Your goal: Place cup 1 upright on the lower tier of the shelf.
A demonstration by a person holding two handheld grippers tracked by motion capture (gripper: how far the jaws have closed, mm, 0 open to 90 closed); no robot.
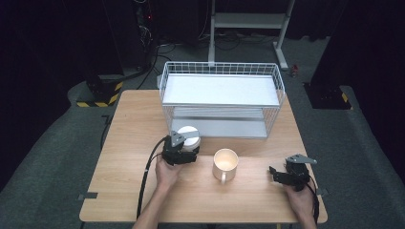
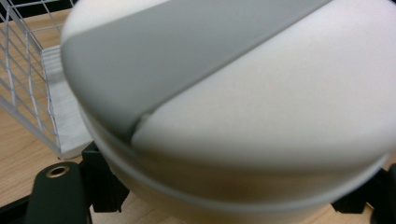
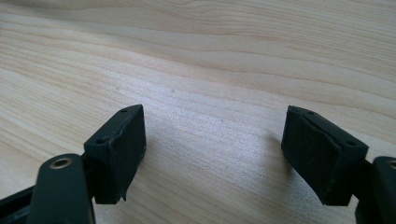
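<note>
White lidded container [image 2: 243, 116], round with a grey band across its top, takes up nearly the whole left gripper view, seated between the fingers [image 2: 105, 186] of the left gripper [image 1: 180, 155]. One black pad shows at the lower left of that frame and another at the lower right, each close against the container's lower wall; whether they press it firmly cannot be told at this range. In the high view the container [image 1: 190, 136] sits at centre frame on the worktop [image 1: 129, 143], just in front of the wire rack [image 1: 219, 98], which suggests, as a judgement, that it is held low on its body so it can be lifted onto a rack shelf. Right of it, near but apart, stands a cream mug [image 1: 225, 163], open end up, handle toward the bottom of the frame. At lower right the right gripper [image 1: 289, 175] rests well apart from both; its fingers [image 3: 119, 154] are spread wide over bare wood, holding nothing, seemingly parked in reserve.
</note>
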